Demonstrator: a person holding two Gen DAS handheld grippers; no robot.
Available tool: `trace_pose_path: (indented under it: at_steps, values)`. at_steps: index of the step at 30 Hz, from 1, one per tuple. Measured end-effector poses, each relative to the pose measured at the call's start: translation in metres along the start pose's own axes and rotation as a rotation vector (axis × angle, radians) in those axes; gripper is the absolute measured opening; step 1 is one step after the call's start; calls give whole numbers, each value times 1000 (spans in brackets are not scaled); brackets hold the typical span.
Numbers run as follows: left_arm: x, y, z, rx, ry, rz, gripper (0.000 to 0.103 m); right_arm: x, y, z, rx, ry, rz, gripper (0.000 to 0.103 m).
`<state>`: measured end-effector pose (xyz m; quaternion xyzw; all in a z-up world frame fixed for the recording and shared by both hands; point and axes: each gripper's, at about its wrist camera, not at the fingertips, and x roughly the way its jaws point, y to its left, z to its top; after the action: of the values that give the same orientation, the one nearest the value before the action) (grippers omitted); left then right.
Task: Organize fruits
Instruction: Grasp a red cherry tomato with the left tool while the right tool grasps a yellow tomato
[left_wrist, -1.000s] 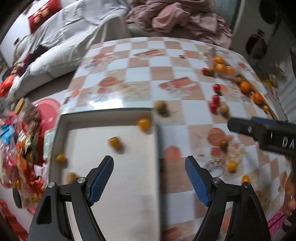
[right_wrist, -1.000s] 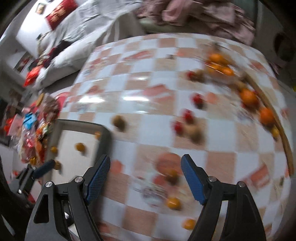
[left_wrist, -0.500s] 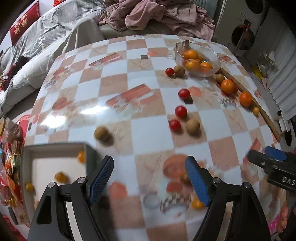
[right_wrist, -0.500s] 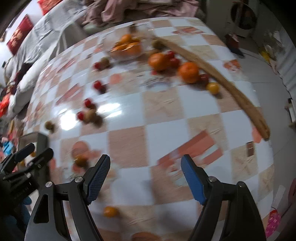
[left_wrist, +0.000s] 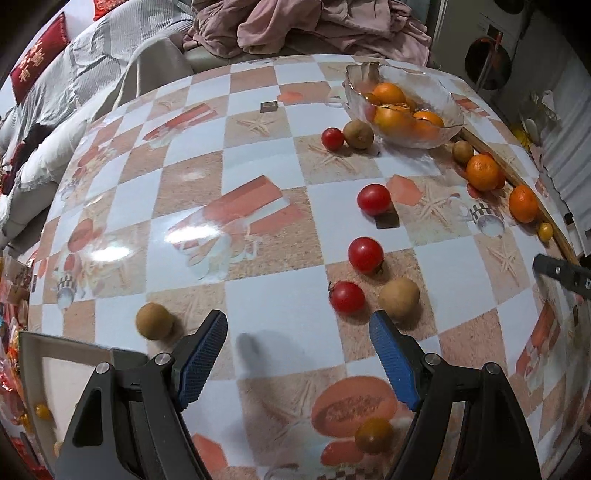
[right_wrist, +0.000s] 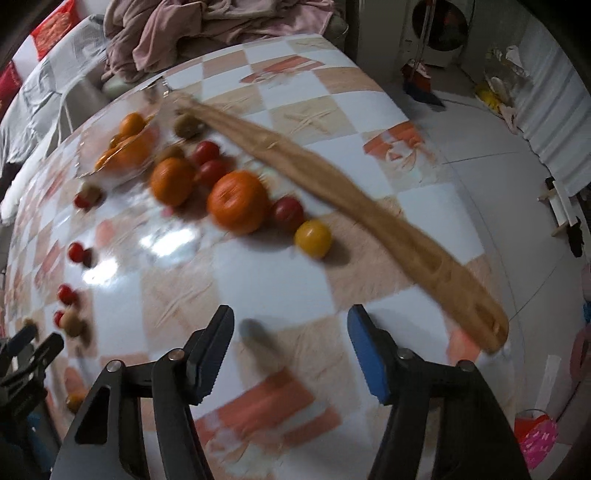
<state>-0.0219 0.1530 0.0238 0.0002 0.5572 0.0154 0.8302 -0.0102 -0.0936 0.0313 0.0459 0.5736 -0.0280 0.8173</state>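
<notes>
My left gripper (left_wrist: 297, 363) is open and empty above the checkered table (left_wrist: 258, 295). Just ahead of it lie a red tomato (left_wrist: 347, 297), a brown fruit (left_wrist: 399, 299) and another brown fruit (left_wrist: 154, 320). A glass bowl (left_wrist: 443, 98) of oranges stands far right. A grey tray (left_wrist: 55, 354) holding small yellow fruits is at lower left. My right gripper (right_wrist: 290, 350) is open and empty; ahead are a yellow fruit (right_wrist: 313, 238), an orange (right_wrist: 238, 202) and red tomatoes (right_wrist: 288, 212). The left gripper also shows in the right wrist view (right_wrist: 31, 341).
A long wooden strip (right_wrist: 332, 195) runs along the table's right side. More oranges (left_wrist: 482, 171) lie beside it. A sofa with pink clothes (left_wrist: 314, 26) stands beyond the table. A washing machine (right_wrist: 439, 29) and tiled floor lie to the right.
Both grippers have swung right, away from the tray. The left now faces the tomatoes mid-table; the right has come closer to the oranges and yellow fruit. Both stay open.
</notes>
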Motion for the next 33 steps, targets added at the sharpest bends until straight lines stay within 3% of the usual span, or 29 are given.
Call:
trace_pose_path:
  at_steps: [8, 11, 13, 15, 16, 19, 20, 27, 33]
  values:
    - [14, -14, 11, 13, -8, 2, 80, 11, 8, 24, -74, -60, -19, 65]
    - [14, -20, 12, 30, -18, 7, 79, 11, 9, 27, -79, -75, -21, 53]
    - [13, -22, 13, 30, -19, -13, 68, 10, 7, 27, -77, -79, -17, 39]
    - [12, -25, 14, 32, -18, -19, 60, 8, 3, 27, -67, -76, -4, 31]
    - [12, -26, 14, 33, -17, -31, 51, 8, 1, 27, -63, -73, 3, 25]
    - [9, -31, 14, 35, -7, -60, 27, 5, -3, 26, -49, -54, 36, 25]
    - [9, -31, 14, 31, -3, -71, 25, 3, -4, 24, -47, -51, 45, 24]
    - [-2, -18, 8, -49, 17, -150, 24, -10, -4, 5, -18, -22, 107, 24]
    - [-8, -10, 1, -60, 21, -152, 24, -23, 10, -13, -39, 12, 154, 24]
